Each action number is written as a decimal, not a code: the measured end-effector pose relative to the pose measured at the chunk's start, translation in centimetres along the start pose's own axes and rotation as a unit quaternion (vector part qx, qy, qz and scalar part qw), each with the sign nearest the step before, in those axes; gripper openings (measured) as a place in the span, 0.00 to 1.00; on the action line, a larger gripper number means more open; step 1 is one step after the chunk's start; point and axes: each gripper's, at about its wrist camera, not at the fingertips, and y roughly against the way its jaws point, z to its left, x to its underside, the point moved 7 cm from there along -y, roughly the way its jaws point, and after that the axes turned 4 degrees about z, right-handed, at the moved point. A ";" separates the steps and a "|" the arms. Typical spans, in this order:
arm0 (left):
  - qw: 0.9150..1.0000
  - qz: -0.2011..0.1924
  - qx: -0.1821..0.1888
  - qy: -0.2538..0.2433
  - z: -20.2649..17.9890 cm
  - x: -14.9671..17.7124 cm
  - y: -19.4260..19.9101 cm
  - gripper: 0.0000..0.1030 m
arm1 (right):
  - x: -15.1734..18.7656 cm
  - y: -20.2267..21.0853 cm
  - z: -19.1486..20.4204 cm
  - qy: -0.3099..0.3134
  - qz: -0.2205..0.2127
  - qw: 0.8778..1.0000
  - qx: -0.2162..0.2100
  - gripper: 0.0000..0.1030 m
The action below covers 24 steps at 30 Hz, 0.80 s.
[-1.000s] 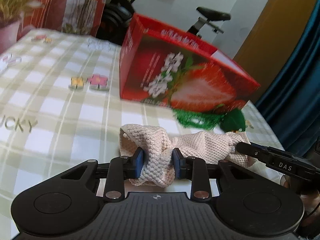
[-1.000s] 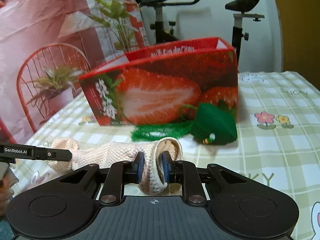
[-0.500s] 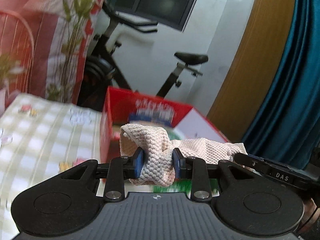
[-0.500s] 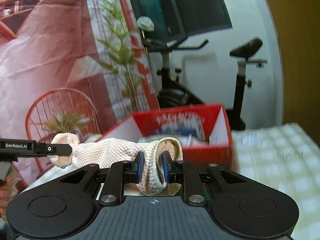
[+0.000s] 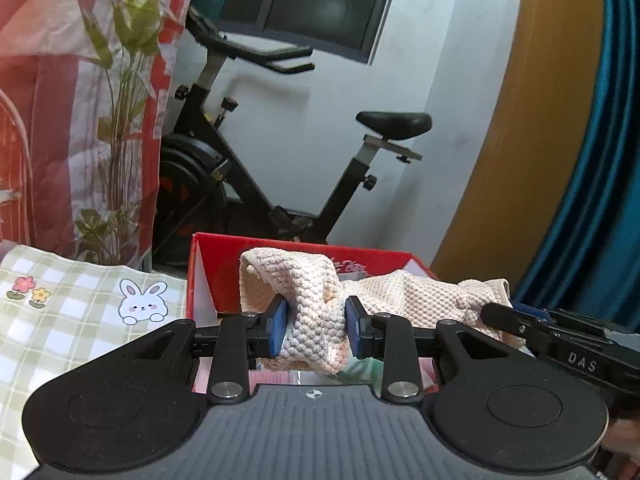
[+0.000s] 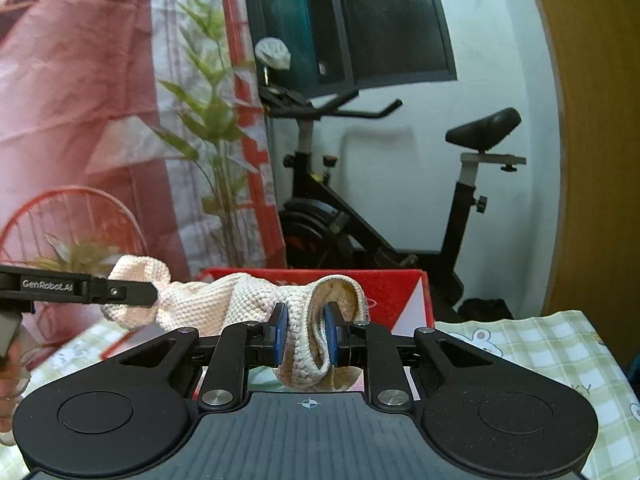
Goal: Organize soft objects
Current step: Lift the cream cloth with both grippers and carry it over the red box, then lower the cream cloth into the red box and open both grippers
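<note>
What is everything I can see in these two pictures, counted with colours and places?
cloth: one, cream knit, stretched between both grippers above the box.
box: one, red, open, on the table behind the cloth.
tablecloth: one, green-and-white check with a rabbit and flowers, covering the table.
exercise bike: one, black, by the white wall.
curtain: one, blue, far right in the left view.
left gripper: one, black with blue pads, shut on the cloth.
right gripper: one, the same, shut on the cloth's other end.
hand: one, partly seen at the right view's left edge.

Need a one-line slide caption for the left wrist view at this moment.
Left gripper and right gripper clamp opposite ends of a cream knitted cloth, held over the open red box.
</note>
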 end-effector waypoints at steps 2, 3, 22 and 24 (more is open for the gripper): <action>1.000 0.016 0.001 0.011 0.4 0.1 -1.7 0.32 | 0.1 -1.5 -0.1 0.008 0.013 1.000 0.005 0.18; 0.999 0.027 0.004 0.021 0.6 0.3 -2.6 0.32 | 0.1 -2.3 -0.2 0.013 0.020 1.000 0.008 0.17; 0.994 0.103 -0.006 0.018 1.8 1.9 -8.1 0.54 | 3.2 -9.5 -0.5 0.034 0.124 0.991 0.037 0.23; 0.995 0.101 0.000 0.016 1.7 1.9 -7.8 0.68 | 3.3 -9.3 -0.7 0.033 0.123 0.991 0.039 0.33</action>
